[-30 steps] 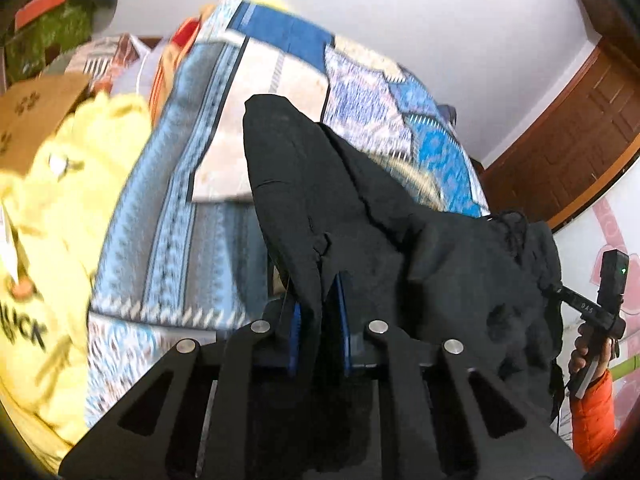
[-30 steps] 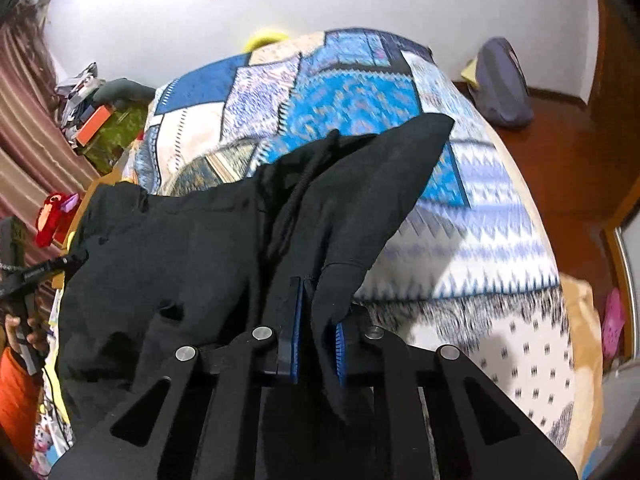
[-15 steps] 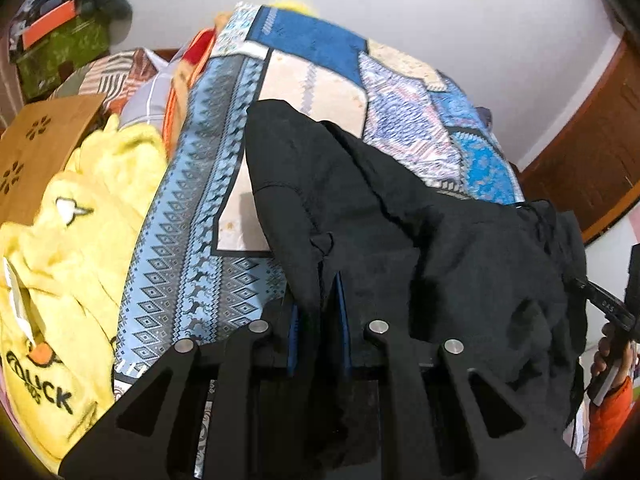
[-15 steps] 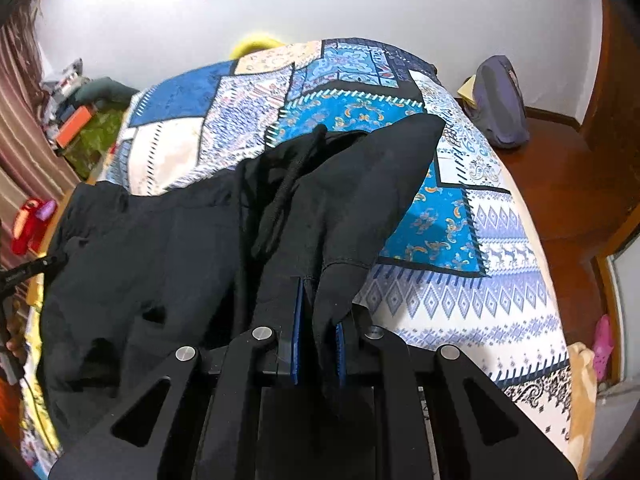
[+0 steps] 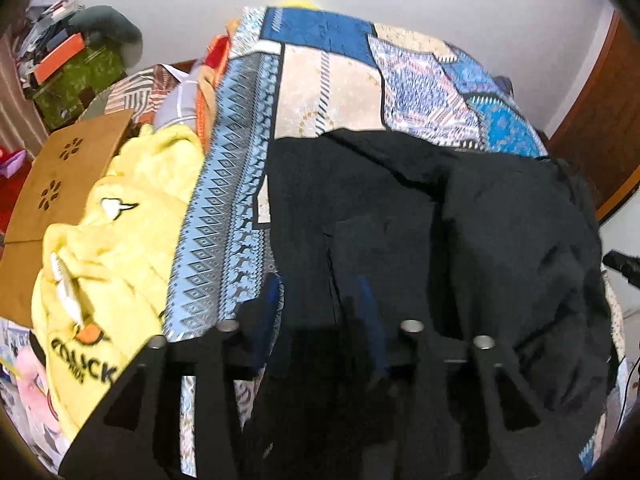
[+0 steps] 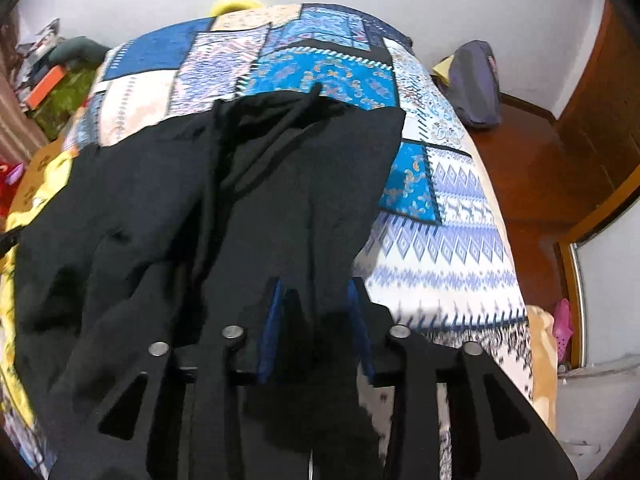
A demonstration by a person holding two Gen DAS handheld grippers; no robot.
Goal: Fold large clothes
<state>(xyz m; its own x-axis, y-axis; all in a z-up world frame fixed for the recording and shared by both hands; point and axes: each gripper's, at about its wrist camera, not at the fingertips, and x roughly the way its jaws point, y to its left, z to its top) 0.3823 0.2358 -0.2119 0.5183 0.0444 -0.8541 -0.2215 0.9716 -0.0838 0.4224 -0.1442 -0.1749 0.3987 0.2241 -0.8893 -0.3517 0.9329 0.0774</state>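
A black garment (image 5: 400, 208) lies spread and rumpled across the near edge of the bed (image 5: 328, 92), its drawstring (image 6: 236, 148) trailing. The left claw (image 5: 320, 312) and right claw (image 6: 316, 312) hover low over its hem, jaws parted, gripping nothing.

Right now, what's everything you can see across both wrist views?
black garment: one, black, spread on the bed, under both tongs
patchwork bedspread: one, blue, white and beige, covers the bed
yellow hoodie: one, yellow with black lettering, left of the bed
cardboard sheet: one, brown, beside the hoodie
purple bag: one, on the wooden floor right of the bed
left tongs: one, black with blue pads, open over the garment
right tongs: one, same colours, open over the garment
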